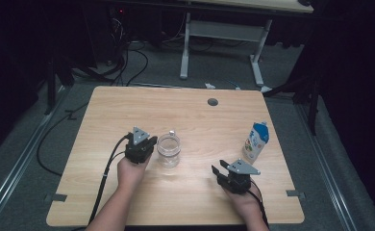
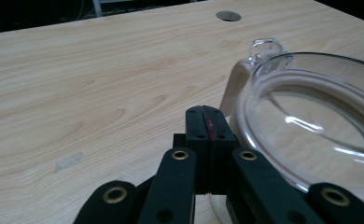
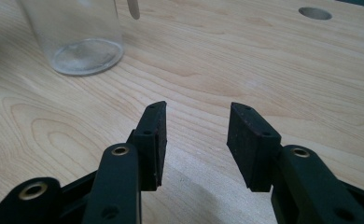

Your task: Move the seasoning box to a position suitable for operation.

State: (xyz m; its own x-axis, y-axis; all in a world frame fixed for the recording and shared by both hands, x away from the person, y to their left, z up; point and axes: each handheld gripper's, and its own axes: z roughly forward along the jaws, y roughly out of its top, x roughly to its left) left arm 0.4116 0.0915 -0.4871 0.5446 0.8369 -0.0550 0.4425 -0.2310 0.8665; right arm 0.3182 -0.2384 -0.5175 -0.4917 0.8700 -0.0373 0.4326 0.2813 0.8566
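The jar [image 1: 168, 150] stands mid-table just beside the left gripper [image 1: 149, 143], whose jaws are pressed together on nothing; the right gripper [image 1: 218, 169] rests well apart, jaws spread and empty. Clear, rigid and probably slippery and breakable: grip across the rim wall. The wood table [image 1: 128, 110] is smooth and level, in a dim room with cables on the floor

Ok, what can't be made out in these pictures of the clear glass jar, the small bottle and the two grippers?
- Blue-capped white bottle: high view, label print too small to read.
- Clear glass jar: left gripper view, cut off by the right edge; right gripper view, top cut off.
- Shut left gripper: whether it touches the jar, black links hide the contact.
- Open right gripper: in high view, jaws too small and dark.
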